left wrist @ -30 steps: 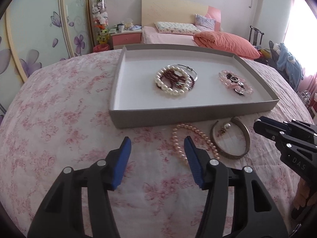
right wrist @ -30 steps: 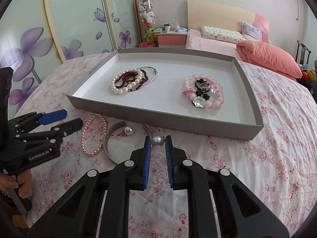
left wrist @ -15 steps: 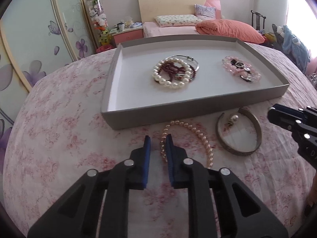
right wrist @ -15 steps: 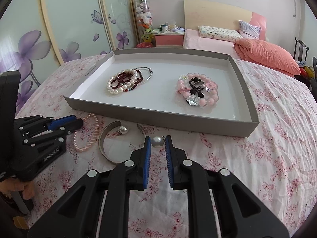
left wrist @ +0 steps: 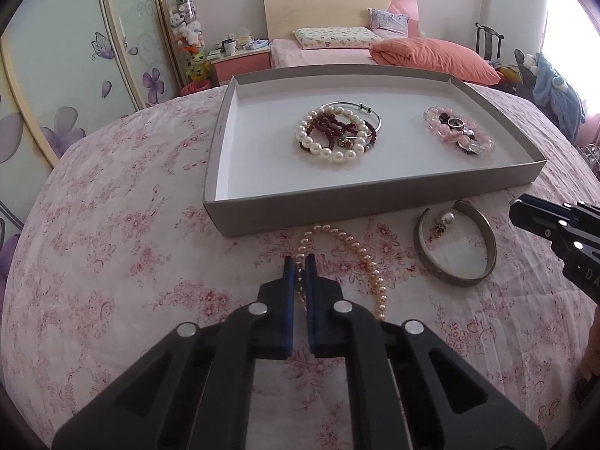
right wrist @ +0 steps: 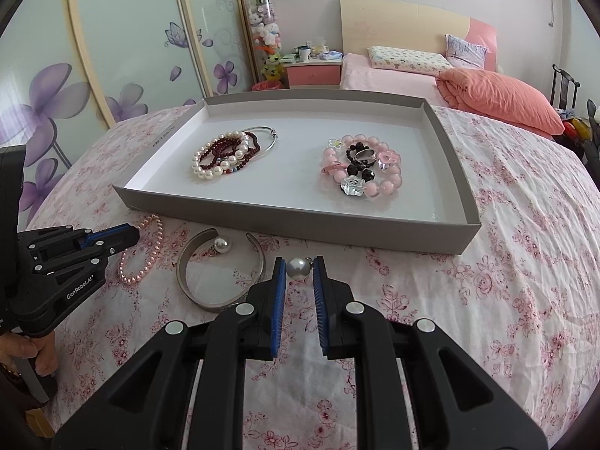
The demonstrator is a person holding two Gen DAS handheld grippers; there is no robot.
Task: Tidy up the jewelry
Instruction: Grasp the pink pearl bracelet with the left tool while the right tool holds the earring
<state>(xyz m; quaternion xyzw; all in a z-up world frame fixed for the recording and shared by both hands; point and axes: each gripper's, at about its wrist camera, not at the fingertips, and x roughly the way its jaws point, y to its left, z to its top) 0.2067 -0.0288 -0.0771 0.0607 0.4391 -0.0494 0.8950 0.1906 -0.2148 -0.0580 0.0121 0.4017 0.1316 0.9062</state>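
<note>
**Jewelry sorting on the bed: about halfway in**

Pink floral bedspread (left wrist: pixel 112 262) is serving as the work surface, with a bedroom sitting behind it. Gray tray (left wrist: pixel 375 208) is lying flat on it and already holding two piles: a pearl-and-dark-red bead bundle (left wrist: pixel 337 135) with a silver bangle on the left, and a pink bead cluster (left wrist: pixel 459 135) with a ring on the right. So that part is looking sorted.

Still sitting outside the tray, just in front of its near wall: a pinkish pearl strand (left wrist: pixel 348 262), a metal cuff bracelet (left wrist: pixel 455 249) with a pearl earring (left wrist: pixel 448 218) lying inside its curve, and a second pearl earring (right wrist: pixel 298 268).

Left gripper (left wrist: pixel 300 268) is pressing its blue pads together on one side of the pearl strand, so I'm guessing that piece is heading for the tray next. Right gripper (right wrist: pixel 299 273) is sitting around the second earring with the pads only narrowly apart; they seem to be pinching it, though I can't say how firmly.

My read: two groups in, four loose pieces left, with two of them being picked up now.
</note>
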